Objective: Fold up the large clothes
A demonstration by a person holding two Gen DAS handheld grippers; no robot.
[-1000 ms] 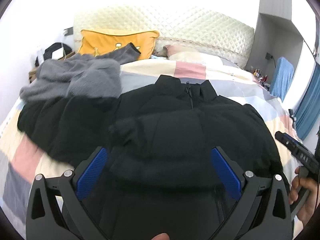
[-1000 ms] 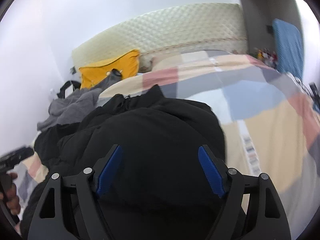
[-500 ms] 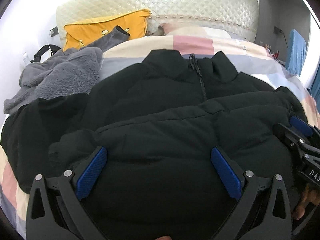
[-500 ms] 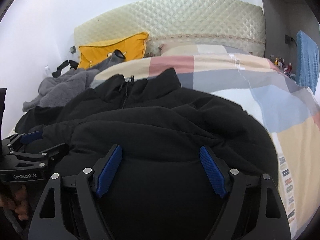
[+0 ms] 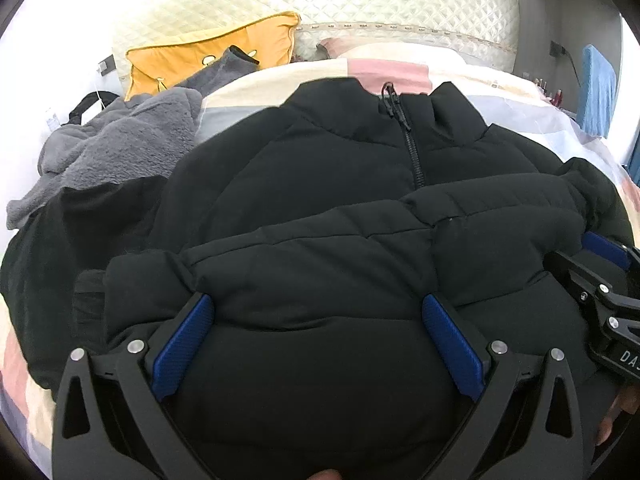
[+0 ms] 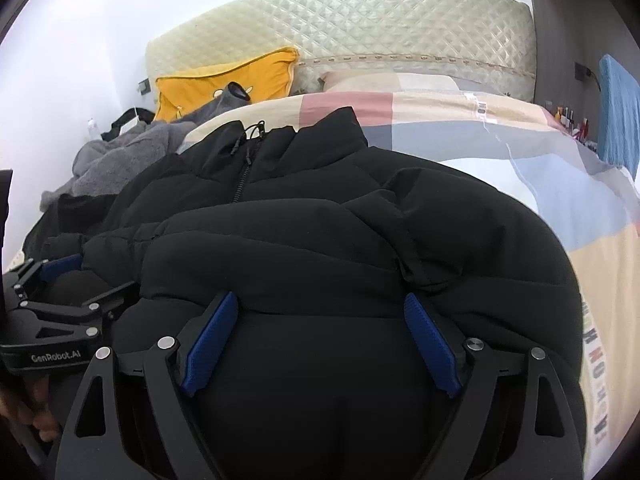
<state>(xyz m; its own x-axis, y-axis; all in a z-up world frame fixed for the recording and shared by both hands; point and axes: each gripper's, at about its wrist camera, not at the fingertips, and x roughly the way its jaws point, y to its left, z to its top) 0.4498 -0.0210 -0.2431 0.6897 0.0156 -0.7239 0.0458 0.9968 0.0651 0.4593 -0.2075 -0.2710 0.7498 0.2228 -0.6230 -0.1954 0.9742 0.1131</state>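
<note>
While both tools, left (image 5: 318,330) and right (image 6: 320,326), gape over the black jacket (image 5: 340,220), bare quilt (image 6: 500,152) lies rightward.

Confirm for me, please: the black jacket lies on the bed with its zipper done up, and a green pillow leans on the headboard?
Not quite: the pillow is yellow, not green, as the right wrist view shows. The jacket, zipper, bed and headboard are as you say.

The black jacket (image 6: 360,240) fills the near bed. To its right, bare patchwork quilt (image 6: 560,184) leaves open passage. On the left, a grey fleece heap (image 5: 120,148) crowds close, with a yellow pillow (image 5: 208,52) and quilted headboard (image 6: 400,28) closing off the far end.
</note>
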